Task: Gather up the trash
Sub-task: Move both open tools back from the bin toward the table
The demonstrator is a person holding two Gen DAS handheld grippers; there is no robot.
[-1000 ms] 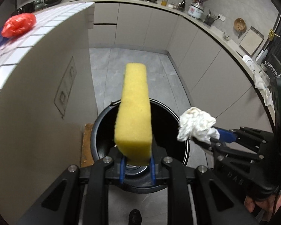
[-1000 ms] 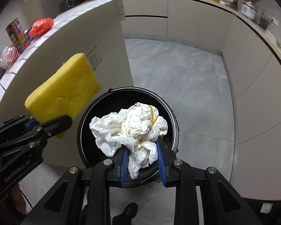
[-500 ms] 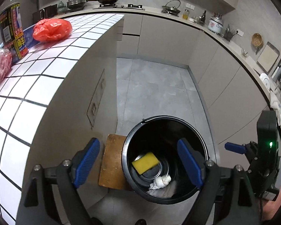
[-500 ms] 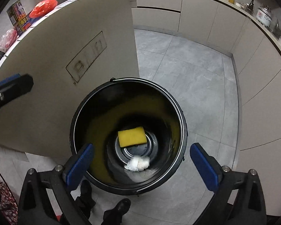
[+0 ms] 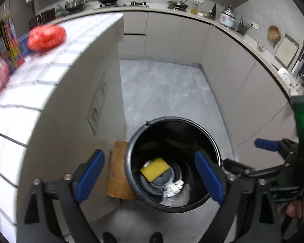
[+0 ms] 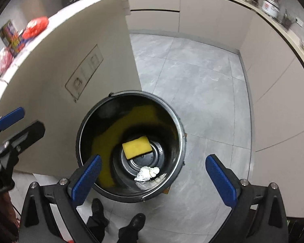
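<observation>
A kitchen with a grey tiled floor (image 6: 192, 85), a long run of pale cabinets (image 5: 229, 60) and one white-tiled counter (image 5: 50, 75) holding a single red bag (image 5: 46, 37) surrounds one black bin (image 6: 180, 141) standing on the floor against the counter's side. Two grippers hover above the bin: the left gripper (image 5: 150, 179) has its blue fingers far apart and opening further with nothing gripped, and the right gripper (image 6: 154, 180) has its fingers spread wide, also empty. At the bottom of the bin lie one yellow sponge (image 6: 136, 146) and one crumpled white paper wad (image 6: 147, 173), near each other but apart.
</observation>
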